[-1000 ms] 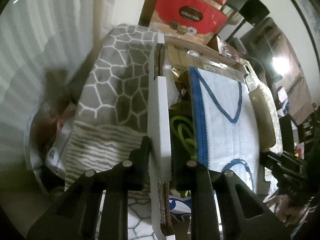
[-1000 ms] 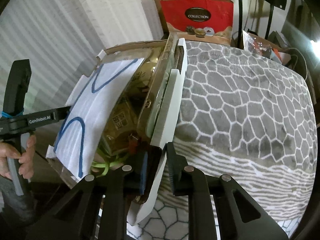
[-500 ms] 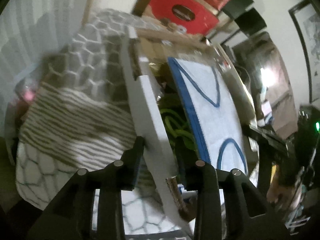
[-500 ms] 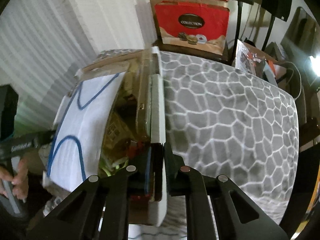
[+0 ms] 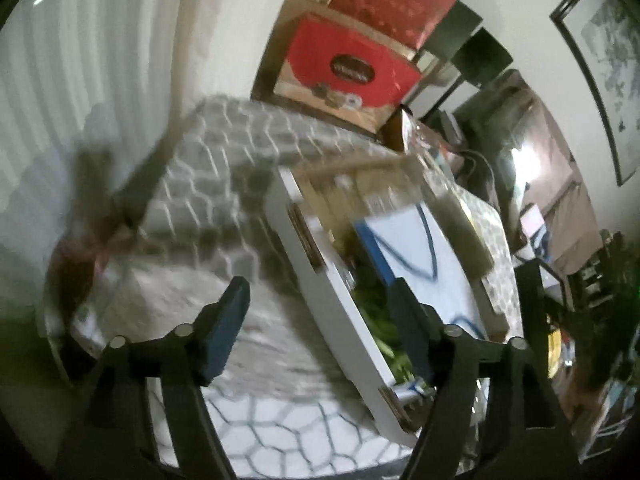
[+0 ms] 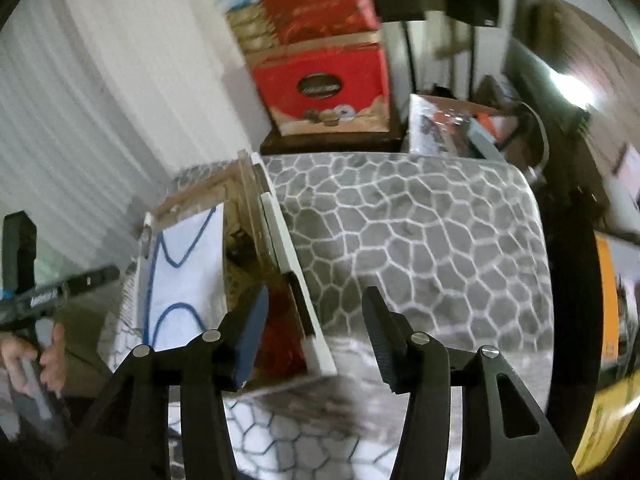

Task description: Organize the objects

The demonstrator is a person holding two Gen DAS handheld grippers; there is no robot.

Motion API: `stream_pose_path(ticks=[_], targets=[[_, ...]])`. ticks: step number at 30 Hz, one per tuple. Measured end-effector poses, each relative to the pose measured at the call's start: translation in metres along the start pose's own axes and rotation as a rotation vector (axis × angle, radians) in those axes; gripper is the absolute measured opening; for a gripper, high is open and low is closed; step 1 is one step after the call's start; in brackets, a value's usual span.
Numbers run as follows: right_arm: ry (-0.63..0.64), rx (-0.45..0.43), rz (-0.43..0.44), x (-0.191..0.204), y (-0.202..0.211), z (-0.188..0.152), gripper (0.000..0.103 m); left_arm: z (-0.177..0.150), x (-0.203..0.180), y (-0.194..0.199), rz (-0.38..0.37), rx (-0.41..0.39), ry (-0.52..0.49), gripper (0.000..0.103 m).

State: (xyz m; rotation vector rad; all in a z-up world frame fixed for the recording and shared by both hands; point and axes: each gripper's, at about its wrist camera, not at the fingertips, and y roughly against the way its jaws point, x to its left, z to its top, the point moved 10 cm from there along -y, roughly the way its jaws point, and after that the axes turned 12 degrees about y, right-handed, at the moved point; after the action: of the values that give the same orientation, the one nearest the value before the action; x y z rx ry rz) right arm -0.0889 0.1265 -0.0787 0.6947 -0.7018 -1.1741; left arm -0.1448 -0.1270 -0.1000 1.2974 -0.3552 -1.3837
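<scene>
An open cardboard box (image 5: 360, 168) stands on a grey honeycomb-patterned blanket (image 5: 224, 160). Inside are a white cloth with blue lines (image 5: 420, 256) and something green (image 5: 376, 312). My left gripper (image 5: 320, 320) straddles the box's white side flap (image 5: 316, 280); its jaws are opening and the pads stand clear of it. In the right wrist view my right gripper (image 6: 316, 328) straddles the opposite white flap (image 6: 288, 248) of the same box (image 6: 192, 196), jaws also opening, pads off the flap. The cloth (image 6: 184, 264) shows to the left of it.
Stacked red gift boxes (image 6: 324, 88) stand on a dark stand behind the blanket (image 6: 420, 240). A white curtain (image 6: 80, 120) hangs at the left. Clutter and cables (image 6: 460, 128) fill the back right. A hand (image 6: 40, 356) grips the left tool's handle at the left edge.
Both grippers were shut on the box's white flaps and have now opened and let go. Both have pulled up and back, so the box looks smaller and lower.
</scene>
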Motion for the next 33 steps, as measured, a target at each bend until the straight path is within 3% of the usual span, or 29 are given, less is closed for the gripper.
stream_pose_path(ticks=[6,14,19,26,33], targets=[[-0.116,0.011,0.135,0.024,0.007,-0.035,0.051,0.053,-0.008,-0.023,0.019,-0.035,-0.079,0.073],[-0.306,0.026,0.339,0.049,-0.013,-0.057,0.051,0.069,-0.021,-0.067,0.003,0.006,-0.172,0.073],[-0.370,0.026,0.395,0.058,-0.020,-0.061,0.051,0.071,-0.030,-0.079,0.003,0.011,-0.223,0.073],[-0.463,0.032,0.493,0.070,-0.031,-0.068,0.049,0.058,-0.034,-0.097,-0.046,0.103,-0.213,0.073],[-0.446,0.036,0.449,0.062,-0.032,-0.062,0.043,0.051,-0.033,-0.092,-0.092,0.121,-0.173,0.070]])
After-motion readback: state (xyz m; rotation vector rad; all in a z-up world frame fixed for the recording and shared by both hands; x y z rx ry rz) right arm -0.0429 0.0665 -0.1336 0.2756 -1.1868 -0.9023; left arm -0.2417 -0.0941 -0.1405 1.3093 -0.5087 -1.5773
